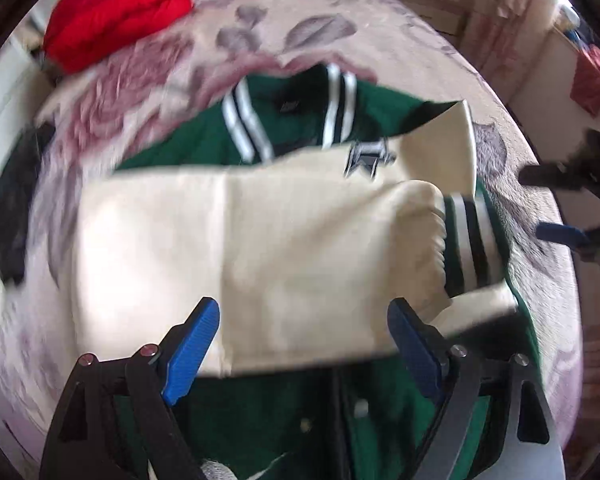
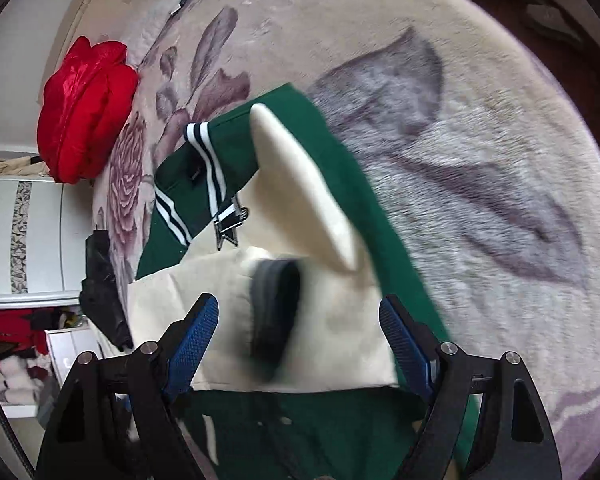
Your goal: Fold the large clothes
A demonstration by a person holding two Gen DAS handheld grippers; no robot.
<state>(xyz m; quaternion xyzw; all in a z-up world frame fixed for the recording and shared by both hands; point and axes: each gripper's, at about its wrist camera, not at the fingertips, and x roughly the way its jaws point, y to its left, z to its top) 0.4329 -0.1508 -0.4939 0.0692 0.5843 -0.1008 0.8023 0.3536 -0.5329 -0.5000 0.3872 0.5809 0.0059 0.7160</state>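
Left wrist view, left to right. Black garment (image 1: pixel 10 208) at the left edge, crumpled, blurred. Red padded jacket (image 1: pixel 120 12), glossy and puffy, at upper left on the bedspread (image 1: pixel 380 40), a plush floral fabric in pink and grey. Varsity jacket (image 1: pixel 204 140) lies face up mid-frame on the bedspread: green body, striped ribbed collar toward the top of the view, hem toward the camera, so the long axis runs away from the lens. Cream sleeves (image 1: pixel 260 240), smooth, folded crosswise over the chest; ribbed striped cuff (image 1: pixel 470 236) at the right. Chest patch partly covered by the sleeve.

Left gripper (image 1: pixel 304 332): blue ribbed pads spread wide, nothing between them, above the sleeve. Contact cannot be judged.

Right gripper (image 2: pixel 300 328): jaws likewise wide apart and empty, over the cuff, which is motion-blurred here. Lower hem is cut off by both grippers' bodies.
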